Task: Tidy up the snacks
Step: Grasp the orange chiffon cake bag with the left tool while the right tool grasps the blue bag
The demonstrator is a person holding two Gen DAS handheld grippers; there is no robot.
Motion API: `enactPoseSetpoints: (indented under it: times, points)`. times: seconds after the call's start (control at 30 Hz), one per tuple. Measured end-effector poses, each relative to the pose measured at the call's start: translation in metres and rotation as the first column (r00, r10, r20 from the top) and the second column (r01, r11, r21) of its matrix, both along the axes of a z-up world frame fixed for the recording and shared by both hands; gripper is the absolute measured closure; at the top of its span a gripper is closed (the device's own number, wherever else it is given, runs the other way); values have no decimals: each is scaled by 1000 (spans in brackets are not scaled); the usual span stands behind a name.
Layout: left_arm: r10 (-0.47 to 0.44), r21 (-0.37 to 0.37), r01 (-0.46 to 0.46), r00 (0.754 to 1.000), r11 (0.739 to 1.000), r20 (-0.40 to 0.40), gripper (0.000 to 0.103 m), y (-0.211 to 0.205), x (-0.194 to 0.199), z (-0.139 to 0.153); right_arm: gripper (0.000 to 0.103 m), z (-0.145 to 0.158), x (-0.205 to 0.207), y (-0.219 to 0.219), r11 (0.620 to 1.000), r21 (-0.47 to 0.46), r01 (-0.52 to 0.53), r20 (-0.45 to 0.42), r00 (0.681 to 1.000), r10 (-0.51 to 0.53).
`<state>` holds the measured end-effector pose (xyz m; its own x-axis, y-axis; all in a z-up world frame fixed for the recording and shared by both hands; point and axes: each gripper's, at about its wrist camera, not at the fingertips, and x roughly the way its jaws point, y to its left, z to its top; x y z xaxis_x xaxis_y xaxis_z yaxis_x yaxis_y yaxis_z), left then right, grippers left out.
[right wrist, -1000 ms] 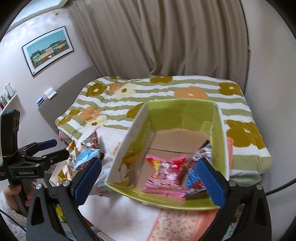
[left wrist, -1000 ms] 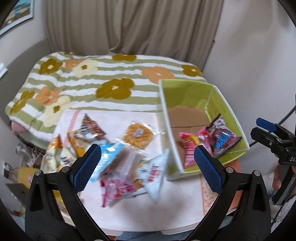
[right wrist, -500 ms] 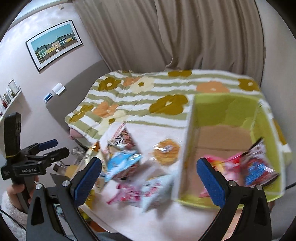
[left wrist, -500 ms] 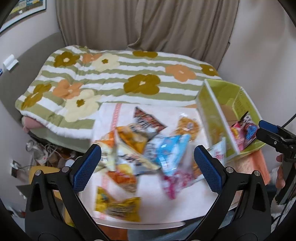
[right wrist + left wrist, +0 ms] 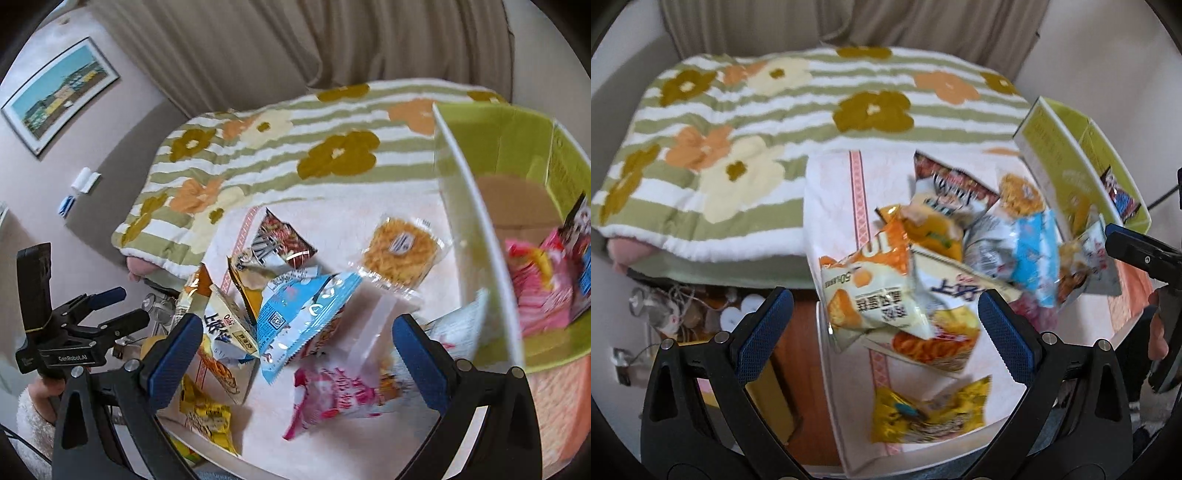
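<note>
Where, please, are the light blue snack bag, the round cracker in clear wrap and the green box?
light blue snack bag (image 5: 299, 314), right wrist view, middle of its front face
round cracker (image 5: 400, 249), right wrist view, centre of the disc
green box (image 5: 476, 236), right wrist view, near side wall

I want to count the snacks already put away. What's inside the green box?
Inside the green box a pink packet leans beside a dark packet with blue on it, on a brown cardboard floor. The near wall hides anything lying low behind it.

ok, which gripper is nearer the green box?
Right. The right gripper hovers over the snack pile, just beside the green box; the left gripper is farther, across the pile.
</note>
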<state>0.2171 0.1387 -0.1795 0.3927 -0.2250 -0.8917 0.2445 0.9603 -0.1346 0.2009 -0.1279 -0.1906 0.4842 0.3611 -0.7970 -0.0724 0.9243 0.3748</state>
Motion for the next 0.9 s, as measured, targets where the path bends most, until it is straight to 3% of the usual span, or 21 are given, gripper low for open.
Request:
enactPoseSetpoints:
  times: [0.17,0.37,0.7,0.9]
  points:
    - [-77,3,77,995,997,-61,3,2,21,-34,1,-22,6,8,998,-2,58,-53,997,-58]
    - [-84,-23,82,991,996,-106,3,6,39,-62,1,-40,13,19,997,-26,67,-85,994,-69]
    - [-83,-133,56,975,989,-207,8,7,51,-92,1,-57,27,25,999,-22,39,-104,994,-41]
    - [-86,-109,65,977,992,-193,15,-1,51,-92,1,-61,36,28,999,-37,23,-105,994,-27]
